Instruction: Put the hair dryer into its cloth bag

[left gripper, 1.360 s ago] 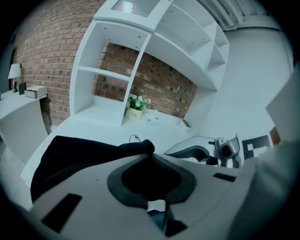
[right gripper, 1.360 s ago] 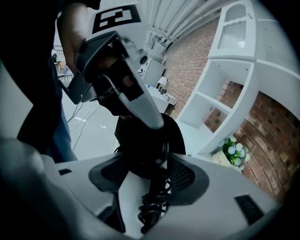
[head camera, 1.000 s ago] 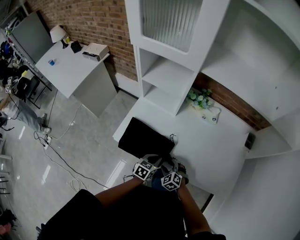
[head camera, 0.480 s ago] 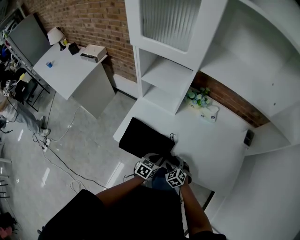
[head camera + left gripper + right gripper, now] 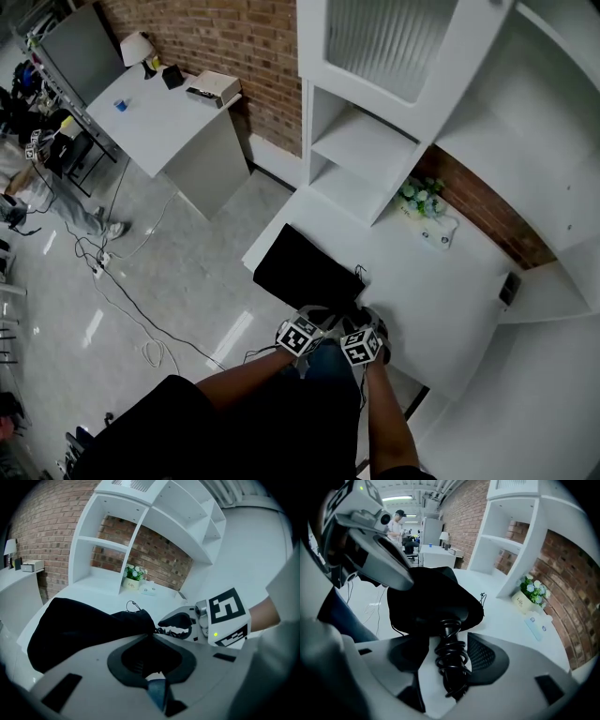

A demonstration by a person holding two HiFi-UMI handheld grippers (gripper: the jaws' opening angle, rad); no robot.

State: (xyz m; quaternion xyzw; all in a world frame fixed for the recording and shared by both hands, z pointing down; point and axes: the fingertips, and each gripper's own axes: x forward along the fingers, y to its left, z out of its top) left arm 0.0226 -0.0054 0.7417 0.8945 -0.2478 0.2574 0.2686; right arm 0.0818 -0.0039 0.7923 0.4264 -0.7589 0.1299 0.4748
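The black cloth bag [image 5: 305, 272] lies on the white counter [image 5: 422, 291], its mouth toward me. In the left gripper view, my left gripper [image 5: 151, 637] is shut on the edge of the bag [image 5: 79, 625] at its mouth. In the right gripper view the hair dryer's handle, wound with its coiled black cord [image 5: 451, 660], sticks out of the bag [image 5: 431, 597] and lies between the jaws of my right gripper [image 5: 447, 641], which is shut on it. The dryer's head is hidden inside the cloth. Both grippers [image 5: 305, 336] [image 5: 364, 345] sit side by side at the counter's near edge.
A small flower pot [image 5: 419, 197] and a white card [image 5: 439, 236] stand at the back of the counter under the white shelf unit [image 5: 366, 141]. A dark socket box [image 5: 509, 286] is on the right wall. Cables [image 5: 122, 291] trail over the floor to the left.
My right gripper has shifted slightly beside the left one and rolled a little. The left gripper keeps its hold on the bag. The head view has swung somewhat.
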